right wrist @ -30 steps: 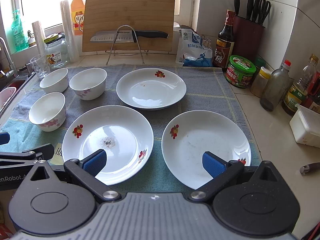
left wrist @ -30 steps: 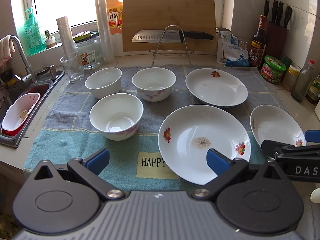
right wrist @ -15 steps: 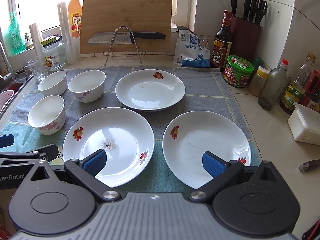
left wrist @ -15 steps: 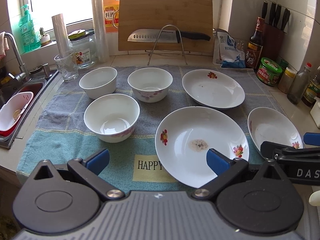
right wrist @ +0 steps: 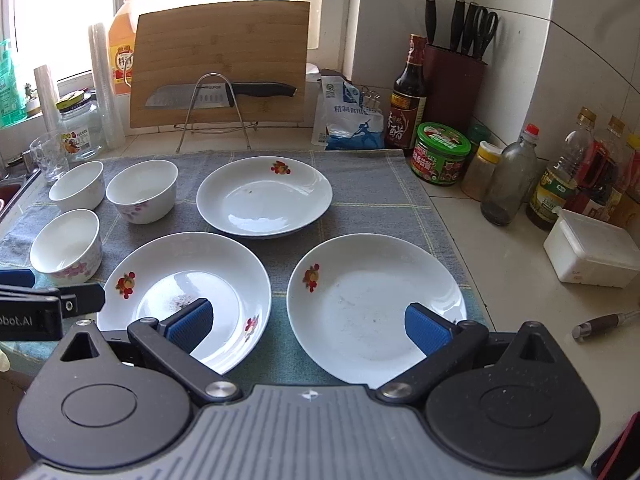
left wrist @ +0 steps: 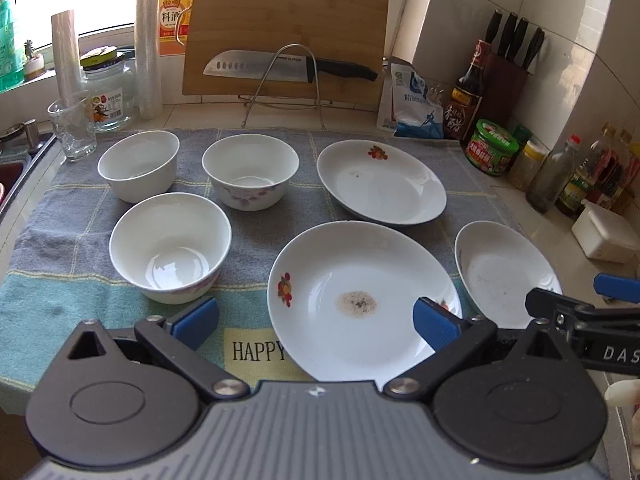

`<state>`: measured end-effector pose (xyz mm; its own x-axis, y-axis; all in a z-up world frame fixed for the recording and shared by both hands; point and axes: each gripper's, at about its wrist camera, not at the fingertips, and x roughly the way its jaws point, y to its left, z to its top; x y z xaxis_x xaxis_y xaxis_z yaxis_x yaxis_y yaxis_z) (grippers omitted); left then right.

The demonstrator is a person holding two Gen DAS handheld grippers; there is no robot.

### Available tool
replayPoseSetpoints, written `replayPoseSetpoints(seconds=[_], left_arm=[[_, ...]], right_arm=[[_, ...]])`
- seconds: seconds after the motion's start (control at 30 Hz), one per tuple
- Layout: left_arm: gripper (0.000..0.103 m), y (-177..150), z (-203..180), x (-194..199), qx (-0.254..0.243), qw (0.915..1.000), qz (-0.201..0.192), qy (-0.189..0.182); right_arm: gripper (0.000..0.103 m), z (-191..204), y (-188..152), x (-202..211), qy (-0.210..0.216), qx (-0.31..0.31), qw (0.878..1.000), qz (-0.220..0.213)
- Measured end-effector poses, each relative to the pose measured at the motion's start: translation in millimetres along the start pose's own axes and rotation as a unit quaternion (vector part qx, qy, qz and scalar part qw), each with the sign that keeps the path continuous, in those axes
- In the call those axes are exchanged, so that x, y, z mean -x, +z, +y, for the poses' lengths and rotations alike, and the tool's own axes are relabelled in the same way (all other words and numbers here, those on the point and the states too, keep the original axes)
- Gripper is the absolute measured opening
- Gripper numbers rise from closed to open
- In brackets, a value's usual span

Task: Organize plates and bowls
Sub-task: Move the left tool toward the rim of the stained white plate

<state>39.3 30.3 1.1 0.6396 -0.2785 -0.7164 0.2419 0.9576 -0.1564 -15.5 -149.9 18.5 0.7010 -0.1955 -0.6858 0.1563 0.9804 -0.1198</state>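
Three white bowls stand on a grey-blue towel (left wrist: 60, 292): a near bowl (left wrist: 170, 246), a far-left bowl (left wrist: 138, 165) and a flowered bowl (left wrist: 250, 172). Three white plates lie to their right: a stained near plate (left wrist: 360, 300), a far plate (left wrist: 380, 182) and a right plate (left wrist: 506, 276). In the right wrist view the right plate (right wrist: 374, 306) lies under the right gripper (right wrist: 308, 320), which is open and empty. The left gripper (left wrist: 316, 318) is open and empty over the towel's front edge, between the near bowl and the stained plate.
A cutting board (left wrist: 286, 36) with a knife (left wrist: 288, 68) on a wire rack stands at the back. Bottles, jars and a knife block (right wrist: 454, 80) line the right wall. A white box (right wrist: 592, 252) sits on the right. A glass (left wrist: 72, 126) and a sink are left.
Both grippers have moved forward and a little lower toward the dishes; the plates and bowls look larger. Both stay open. No dish has moved.
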Motion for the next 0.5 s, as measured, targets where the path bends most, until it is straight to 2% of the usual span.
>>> replayPoseSetpoints(seconds=[0.23, 0.37, 0.43, 0.5], left_arm=[[0.102, 5, 0, -10, -0.046, 0.9983, -0.022, -0.029], [0.102, 4, -5, -15, -0.073, 0.9963, -0.038, -0.025], [0.102, 5, -5, -18, -0.077, 0.9956, -0.033, -0.043], [0.102, 8, -4, -22, -0.068, 0.9938, -0.017, -0.086]], right_arm=[[0.103, -13, -22, 0, -0.028, -0.007, 1.000, 0.007], [0.103, -22, -40, 0, -0.035, -0.013, 0.999, 0.013], [0.103, -29, -47, -3, -0.032, -0.025, 0.999, 0.014], [0.103, -37, -53, -9, -0.033, -0.035, 0.999, 0.018]])
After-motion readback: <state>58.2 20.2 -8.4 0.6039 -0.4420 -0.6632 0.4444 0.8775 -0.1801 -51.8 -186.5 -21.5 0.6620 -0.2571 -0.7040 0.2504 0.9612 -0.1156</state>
